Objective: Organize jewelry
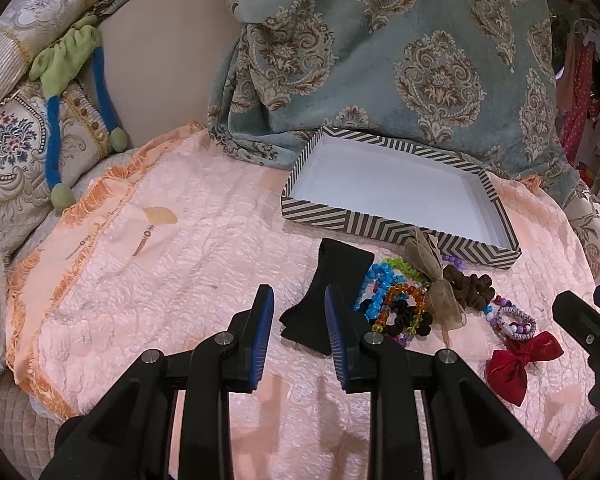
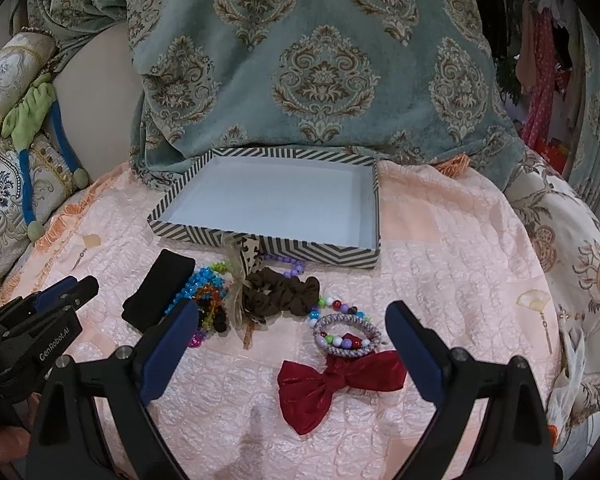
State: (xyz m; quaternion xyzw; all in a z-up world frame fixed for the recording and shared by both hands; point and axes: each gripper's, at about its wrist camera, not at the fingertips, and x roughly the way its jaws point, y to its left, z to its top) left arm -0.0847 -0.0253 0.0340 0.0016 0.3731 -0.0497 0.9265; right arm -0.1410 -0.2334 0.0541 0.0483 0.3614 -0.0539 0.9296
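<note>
A chevron-striped box (image 1: 396,226) (image 2: 332,252) with a bare white inside lies on the peach quilt. In front of it lies a pile: a black band (image 1: 332,288) (image 2: 156,292), coloured bead bracelets (image 1: 384,288) (image 2: 204,284), a brown scrunchie (image 1: 470,286) (image 2: 284,292), a gauze ribbon (image 1: 440,284) (image 2: 236,304), a grey-purple hair tie (image 1: 516,322) (image 2: 346,338) and a red bow (image 1: 520,360) (image 2: 332,380). My left gripper (image 1: 300,316) is open, its jaws either side of the black band's near end. My right gripper (image 2: 294,332) is wide open above the red bow and hair tie.
A teal damask blanket (image 2: 320,72) hangs behind the box. Embroidered cushions (image 1: 16,140) and a green-and-blue plush toy (image 1: 60,64) lie at the left. The quilt's fringed edge (image 1: 60,280) runs along the left. The left gripper also shows at the right wrist view's left edge (image 2: 66,290).
</note>
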